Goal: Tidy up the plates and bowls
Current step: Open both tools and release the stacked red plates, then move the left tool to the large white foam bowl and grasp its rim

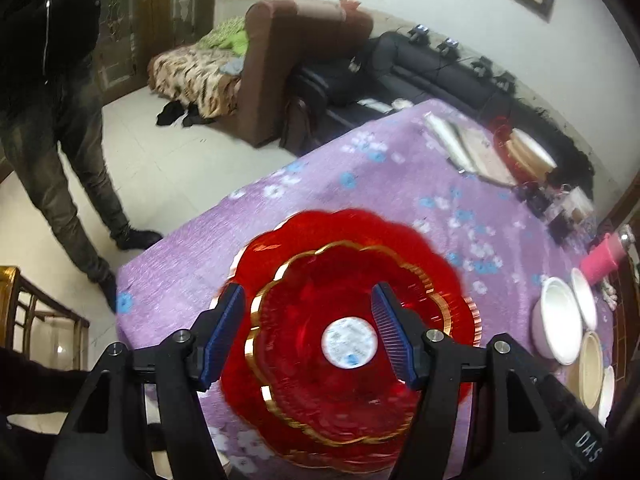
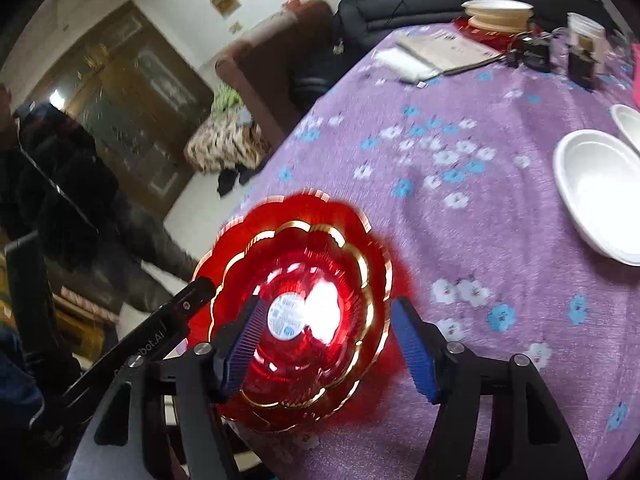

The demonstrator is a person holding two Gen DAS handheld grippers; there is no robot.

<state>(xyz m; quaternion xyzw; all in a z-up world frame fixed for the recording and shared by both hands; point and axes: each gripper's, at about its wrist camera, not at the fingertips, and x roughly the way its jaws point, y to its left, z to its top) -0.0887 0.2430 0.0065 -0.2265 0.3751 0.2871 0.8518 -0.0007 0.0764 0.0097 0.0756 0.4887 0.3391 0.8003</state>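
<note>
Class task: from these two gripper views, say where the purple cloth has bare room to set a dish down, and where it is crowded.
Free: the wide cloth between the red dishes and white bowls. Crowded: the far end, with papers, stacked plates and small boxes.

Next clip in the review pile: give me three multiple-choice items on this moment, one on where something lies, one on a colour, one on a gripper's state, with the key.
1. Where do the red dishes sit?
A. near the table's corner
B. on the floor
C. on the sofa

2. What colour is the rim of the upper red dish?
A. silver
B. gold
C. black

3. How does the left gripper stand?
A. shut on a white bowl
B. out of view
C. open above the red dishes

Key: 1 A, the purple cloth's edges meet close by the dishes; 2 B, a gold scalloped line runs round it; 3 C, its blue pads stand apart with nothing pressed between them.
</note>
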